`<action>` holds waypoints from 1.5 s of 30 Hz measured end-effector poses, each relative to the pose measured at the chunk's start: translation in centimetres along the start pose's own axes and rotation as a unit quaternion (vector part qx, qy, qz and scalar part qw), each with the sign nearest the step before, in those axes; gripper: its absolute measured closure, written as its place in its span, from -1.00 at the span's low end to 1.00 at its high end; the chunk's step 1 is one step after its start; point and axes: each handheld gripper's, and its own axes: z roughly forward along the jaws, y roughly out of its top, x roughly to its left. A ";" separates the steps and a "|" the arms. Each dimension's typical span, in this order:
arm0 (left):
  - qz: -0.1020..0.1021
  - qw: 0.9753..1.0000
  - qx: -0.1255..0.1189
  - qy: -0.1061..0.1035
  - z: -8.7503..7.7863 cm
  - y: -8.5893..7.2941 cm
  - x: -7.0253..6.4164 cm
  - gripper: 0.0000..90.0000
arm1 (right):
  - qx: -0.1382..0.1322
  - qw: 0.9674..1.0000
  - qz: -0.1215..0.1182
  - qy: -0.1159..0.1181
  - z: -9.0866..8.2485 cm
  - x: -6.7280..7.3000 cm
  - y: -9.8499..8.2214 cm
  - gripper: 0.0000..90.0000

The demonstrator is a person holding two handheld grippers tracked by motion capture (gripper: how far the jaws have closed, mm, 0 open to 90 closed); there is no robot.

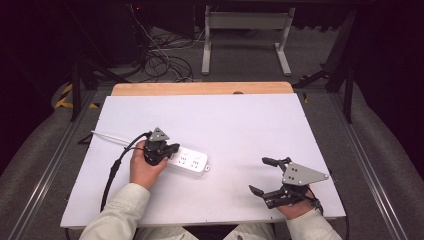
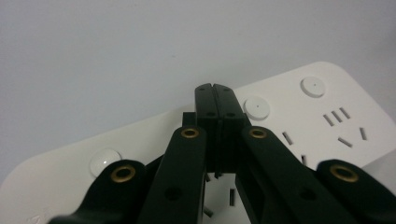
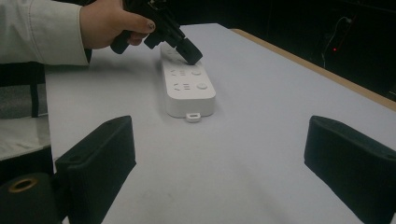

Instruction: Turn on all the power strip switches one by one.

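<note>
Here the white power strip [image 1: 189,160] lies left of centre on the white table [image 1: 240,120], and the left gripper [image 2: 215,89], its jaws pressed together, is set over the round switch buttons. A neighbouring button [image 2: 257,108] could be pressed if the tip is placed slightly off, and the light strip could be skidded sideways, since the right gripper [image 1: 260,175] is held wide apart well away from it.

Smooth matt white plastic power strip [image 2: 299,126]; matt black gripper [image 2: 216,88]; matt white tabletop [image 1: 250,120], wooden edge.

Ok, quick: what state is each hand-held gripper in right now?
Left hand-held gripper: closed, jaws together, holding nothing, tips over the white power strip.
Right hand-held gripper: open, nothing between its jaws.
</note>
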 end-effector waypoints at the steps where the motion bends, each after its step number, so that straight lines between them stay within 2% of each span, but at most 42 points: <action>1: 0.000 1.000 0.000 0.000 0.0 0.0 0.0 1.00 | 0.001 1.000 0.000 -0.001 0.0 0.0 0.0 -0.79; 2: 0.008 1.000 0.006 0.012 0.0 0.1 -0.3 1.00 | 0.001 1.000 0.000 -0.001 0.0 0.0 0.0 -0.79; 3: 0.010 1.000 0.007 0.014 0.0 0.2 -0.4 1.00 | 0.000 1.000 0.000 -0.001 0.0 0.0 0.0 -0.80; 7: 0.003 1.000 0.004 0.009 0.0 0.1 -0.2 1.00 | -0.001 1.000 0.002 -0.001 -0.2 0.0 0.0 -0.80; 8: 0.005 1.000 0.004 0.015 0.0 0.1 -0.3 1.00 | -0.001 1.000 0.002 -0.001 -0.2 0.0 0.0 -0.80; 15: 0.004 1.000 -0.001 0.017 0.0 0.0 -0.4 1.00 | 0.000 1.000 0.001 -0.001 -0.1 0.0 0.0 -0.80; 21: 0.002 0.999 -0.001 0.037 -0.3 0.0 0.0 1.00 | 0.000 1.000 0.001 0.000 -0.1 0.0 0.0 -0.80; 26: -0.001 1.000 -0.001 0.031 -0.3 -0.1 0.1 1.00 | -0.001 1.000 -0.001 0.000 -0.1 0.0 0.0 -0.80; 28: 0.005 0.999 -0.002 0.035 -0.2 -0.2 0.0 1.00 | 0.000 1.000 -0.001 0.001 -0.1 0.0 0.0 -0.80; 35: -0.002 1.000 0.000 0.031 -0.1 -0.3 0.1 1.00 | -0.001 1.000 0.000 0.001 -0.1 0.1 0.0 -0.80; 39: -0.012 1.000 -0.009 0.022 -0.1 -0.6 0.5 1.00 | 0.000 1.000 0.001 0.001 -0.1 0.1 0.0 -0.80; 40: -0.021 1.000 -0.007 0.017 0.0 -0.6 0.5 1.00 | 0.000 1.000 0.001 0.001 -0.1 0.1 0.0 -0.80; 43: -0.022 1.000 -0.009 0.016 0.0 -0.6 0.5 1.00 | 0.002 1.000 0.001 0.000 -0.1 0.1 0.0 -0.80; 44: -0.017 1.000 -0.008 0.022 0.0 -0.6 0.7 1.00 | 0.000 1.000 -0.001 0.000 -0.1 0.1 0.0 -0.80; 45: -0.025 1.000 -0.011 0.011 0.0 -0.6 0.7 1.00 | 0.000 1.000 -0.001 0.000 -0.1 0.1 0.0 -0.80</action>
